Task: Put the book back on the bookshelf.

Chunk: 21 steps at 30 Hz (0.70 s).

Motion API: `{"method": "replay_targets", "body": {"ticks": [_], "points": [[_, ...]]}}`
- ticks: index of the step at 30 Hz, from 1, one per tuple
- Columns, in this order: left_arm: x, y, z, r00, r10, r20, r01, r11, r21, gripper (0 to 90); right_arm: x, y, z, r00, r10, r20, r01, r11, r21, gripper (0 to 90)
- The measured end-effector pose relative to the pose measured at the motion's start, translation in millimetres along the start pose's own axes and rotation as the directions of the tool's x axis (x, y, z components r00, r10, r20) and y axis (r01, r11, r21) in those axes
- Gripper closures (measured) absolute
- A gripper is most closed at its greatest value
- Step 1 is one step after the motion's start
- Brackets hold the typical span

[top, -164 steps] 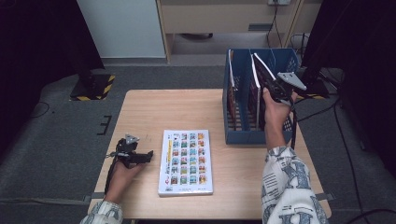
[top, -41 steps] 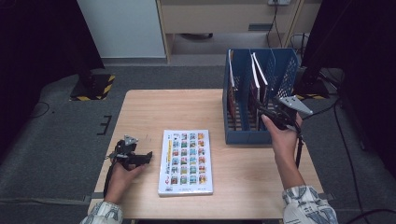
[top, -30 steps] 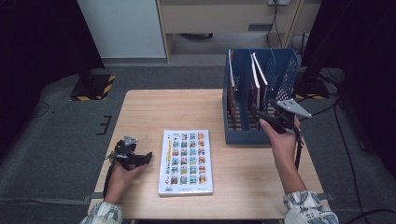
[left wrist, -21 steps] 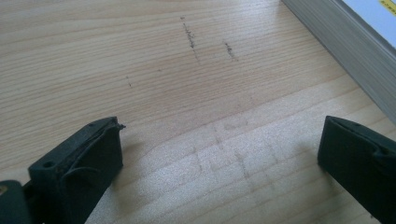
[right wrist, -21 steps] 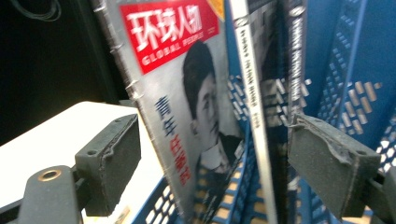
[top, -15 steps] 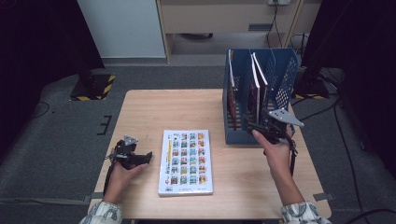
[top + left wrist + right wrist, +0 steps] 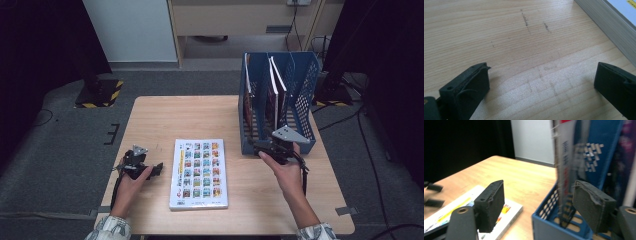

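The right gripper [image 7: 266, 150] hangs at the front of the blue file rack [image 7: 305, 95], jaws released and just closing with nothing gripped. The book [image 7: 199, 172] lies flat between both grippers. The left gripper [image 7: 150, 169] rests on the worktop [image 7: 180, 115], jaws wide apart, book just beside them.

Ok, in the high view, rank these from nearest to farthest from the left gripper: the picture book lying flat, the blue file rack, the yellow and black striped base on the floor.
From the left gripper:
1. Picture book, just beside it on the table, toward the middle.
2. Yellow and black striped base, on the floor beyond the table's far left corner.
3. Blue file rack, across the table at its right side.
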State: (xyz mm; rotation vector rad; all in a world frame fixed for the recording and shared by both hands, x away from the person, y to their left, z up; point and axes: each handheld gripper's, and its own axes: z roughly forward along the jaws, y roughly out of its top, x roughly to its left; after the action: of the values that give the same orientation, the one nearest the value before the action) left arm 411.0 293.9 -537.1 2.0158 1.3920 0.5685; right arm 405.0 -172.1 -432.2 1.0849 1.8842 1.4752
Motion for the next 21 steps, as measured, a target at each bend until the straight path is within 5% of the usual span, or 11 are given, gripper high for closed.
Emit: {"method": "replay_targets", "body": {"ticks": [14,21], "points": [[1.5,0.1,-2.0,1.0,0.008,0.005,-0.007,1.0,-0.003,1.8,32.5,-27.4,19.2,0.995,-0.053,-0.084,0.062,0.993,0.104,24.0],[-1.2,5.5,-14.1,0.9987,-0.003,0.052,0.007,0.9969,-0.078,7.9,46.2,-42.2,30.1,0.9884,-0.093,-0.12,0.112,0.98,0.163,22.5]]}}
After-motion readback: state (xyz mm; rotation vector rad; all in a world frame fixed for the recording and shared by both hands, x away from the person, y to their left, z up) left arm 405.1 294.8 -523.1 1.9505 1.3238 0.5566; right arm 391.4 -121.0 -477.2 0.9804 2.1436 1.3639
